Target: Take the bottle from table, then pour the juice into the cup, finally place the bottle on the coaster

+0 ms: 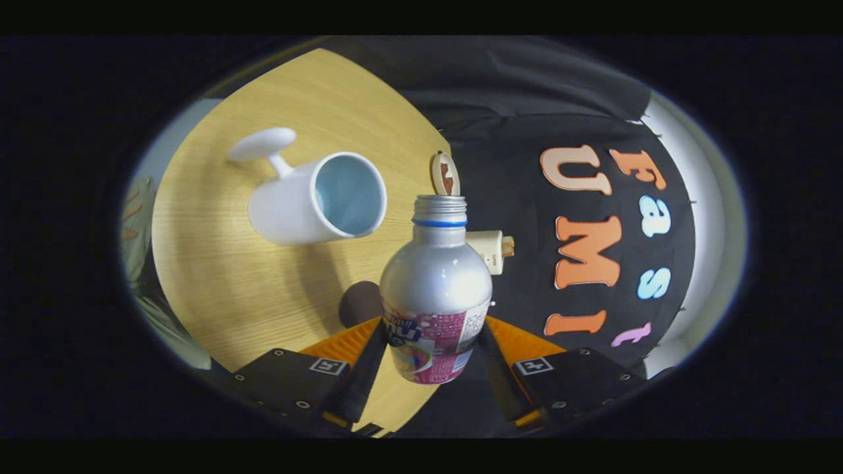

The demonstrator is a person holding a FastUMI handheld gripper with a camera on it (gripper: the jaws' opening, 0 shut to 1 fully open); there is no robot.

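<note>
While your gripper point(431, 355) pinches the uncapped bottle point(435, 289) by its label between both fingers, you tilt it above the table point(217, 283), its mouth nearing the cup point(316, 201) for pouring.

You're holding the bottle point(435, 289) in the hand-held gripper point(431, 359); its pink label's print is showing too blurred and turned to read.

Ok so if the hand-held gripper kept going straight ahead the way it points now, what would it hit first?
The hand-held gripper is shut on the bottle, so the bottle leads. Its open mouth aims just past the white cup, toward the small round piece at the table edge; depth is unclear.
</note>
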